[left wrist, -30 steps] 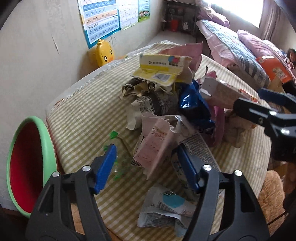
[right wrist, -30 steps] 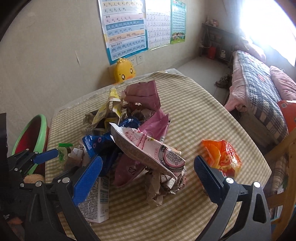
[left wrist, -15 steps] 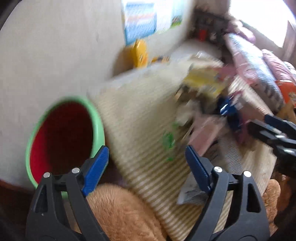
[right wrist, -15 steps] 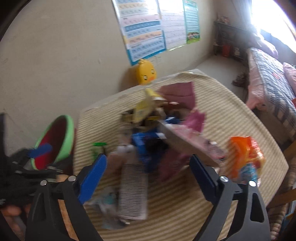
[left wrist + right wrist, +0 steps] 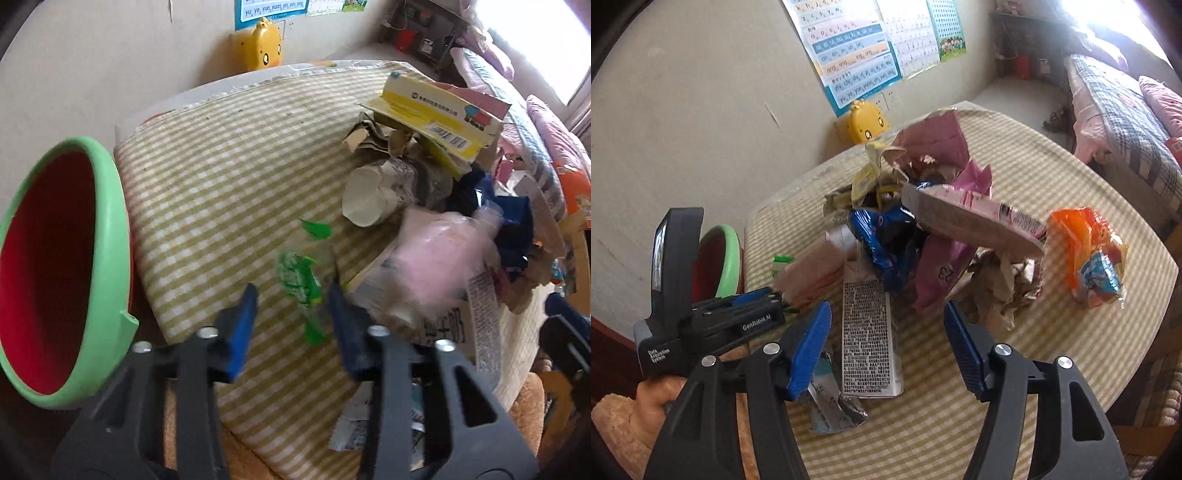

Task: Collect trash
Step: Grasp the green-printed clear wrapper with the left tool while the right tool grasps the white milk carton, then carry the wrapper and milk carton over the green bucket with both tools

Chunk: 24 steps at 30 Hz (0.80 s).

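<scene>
Closing, the left tongs (image 5: 291, 325) point steeply down at the near-left edge of the desk (image 5: 221, 177), their 2 blue pads either side of a green wrapper (image 5: 301, 284); the pads do not press on it, and the wrapper lies flat on the checked cloth, slightly blurred.

- Basin (image 5: 107, 240): green rim, red inside, off the desk edge, well to the left of the left tongs.
- Trash heap (image 5: 923, 229): ahead and to the right of the left tongs; ahead of the right tongs. It holds a yellow-and-white carton (image 5: 436, 118) on top, crumpled brown paper (image 5: 376, 136), a rolled newspaper (image 5: 384, 192), a blue foil bag (image 5: 882, 236), pink paper (image 5: 934, 144) and a long pink-printed box (image 5: 971, 221) lying across it.
- Pink soft packet (image 5: 439, 258): blurred, just right of the left tongs' right pad.
- White carton with black print (image 5: 866, 336): flat on the desk, between the pads of the right tongs (image 5: 886, 347) as seen, but lower than them and not touched.
- Grey-and-teal crumpled wrapper (image 5: 831, 406): beside the right tongs' left pad.
- Orange snack bag (image 5: 1089, 254): apart from the heap, ahead and right of the right tongs.
- Yellow duck-shaped item (image 5: 868, 122): at the wall, beyond the far desk edge.

Right tongs: pads well apart and closing, with nothing pressed between them. A hand (image 5: 657, 398) in a fuzzy sleeve holds the left device.
</scene>
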Motion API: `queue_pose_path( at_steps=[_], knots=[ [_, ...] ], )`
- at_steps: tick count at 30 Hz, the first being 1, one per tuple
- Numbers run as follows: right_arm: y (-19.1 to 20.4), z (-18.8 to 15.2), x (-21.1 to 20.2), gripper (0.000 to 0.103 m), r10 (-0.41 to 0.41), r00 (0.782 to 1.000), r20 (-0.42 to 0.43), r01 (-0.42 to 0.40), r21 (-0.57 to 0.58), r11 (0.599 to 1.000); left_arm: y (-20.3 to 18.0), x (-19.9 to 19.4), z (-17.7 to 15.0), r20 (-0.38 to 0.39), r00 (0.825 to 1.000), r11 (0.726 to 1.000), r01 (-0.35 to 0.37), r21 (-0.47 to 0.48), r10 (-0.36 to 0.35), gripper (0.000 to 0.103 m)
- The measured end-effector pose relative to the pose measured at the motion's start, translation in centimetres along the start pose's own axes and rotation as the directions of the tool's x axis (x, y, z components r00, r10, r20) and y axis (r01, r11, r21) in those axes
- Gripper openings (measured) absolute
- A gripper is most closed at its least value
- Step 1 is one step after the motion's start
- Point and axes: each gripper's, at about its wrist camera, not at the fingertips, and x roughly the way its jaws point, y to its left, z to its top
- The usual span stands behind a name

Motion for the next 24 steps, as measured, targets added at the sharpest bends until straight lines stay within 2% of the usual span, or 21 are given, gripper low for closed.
queue_pose_path(
  at_steps=[2, 5, 8, 11, 14, 16, 18, 20, 21, 24],
  knots=[
    [0.4, -0.3, 0.5, 0.061, -0.01, 1.0, -0.015, 0.009, -0.017, 1.0, -0.1, -0.5, -0.3, 0.004, 1.0, 1.0, -0.003, 0.011, 0.003, 0.016],
    [0.6, -0.9, 1.5, 0.062, -0.022, 0.999, -0.042, 0.021, -0.022, 1.0, 0.1, -2.0, -0.8, 0.034, 0.999, 1.0, -0.003, 0.013, 0.002, 0.011],
    [0.7, -1.5, 2.8, 0.062, -0.067, 0.995, -0.078, 0.065, -0.035, 0.997, 0.3, -3.9, -1.1, 0.078, 0.997, 1.0, -0.014, 0.01, 0.013, 0.01],
    [0.7, -2.0, 3.3, 0.062, -0.053, 0.994, -0.094, 0.051, -0.022, 0.998, 0.7, -6.1, -1.2, 0.134, 0.991, 1.0, -0.025, 0.004, 0.025, 0.01],
    [1.3, -2.1, 3.3, 0.062, -0.071, 0.992, -0.105, 0.066, -0.049, 0.997, 0.9, -8.1, -1.0, 0.184, 0.982, 0.999, -0.038, 0.003, 0.037, 0.01],
    [1.7, -2.3, 3.4, 0.066, -0.073, 0.992, -0.106, 0.068, -0.052, 0.996, 0.9, -9.3, -1.0, 0.214, 0.976, 0.999, -0.042, 0.004, 0.04, 0.01],
    [2.2, -2.7, 4.0, 0.066, -0.113, 0.987, -0.113, 0.103, -0.092, 0.99, 0.8, -10.3, -1.3, 0.236, 0.971, 0.999, -0.043, 0.005, 0.041, 0.01],
    [2.2, -3.0, 4.1, 0.049, -0.125, 0.984, -0.126, 0.113, -0.097, 0.989, 0.9, -10.9, -1.4, 0.25, 0.968, 0.999, -0.039, 0.001, 0.038, 0.01],
    [2.0, -3.2, 3.9, 0.037, -0.104, 0.986, -0.129, 0.095, -0.077, 0.993, 1.1, -11.2, -1.6, 0.255, 0.966, 0.999, -0.042, 0.0, 0.04, 0.01],
    [2.2, -3.3, 2.3, 0.037, -0.117, 0.99, -0.083, 0.111, -0.069, 0.991, 1.8, -12.5, -2.1, 0.283, 0.957, 0.998, -0.062, -0.005, 0.061, 0.01]
  ],
)
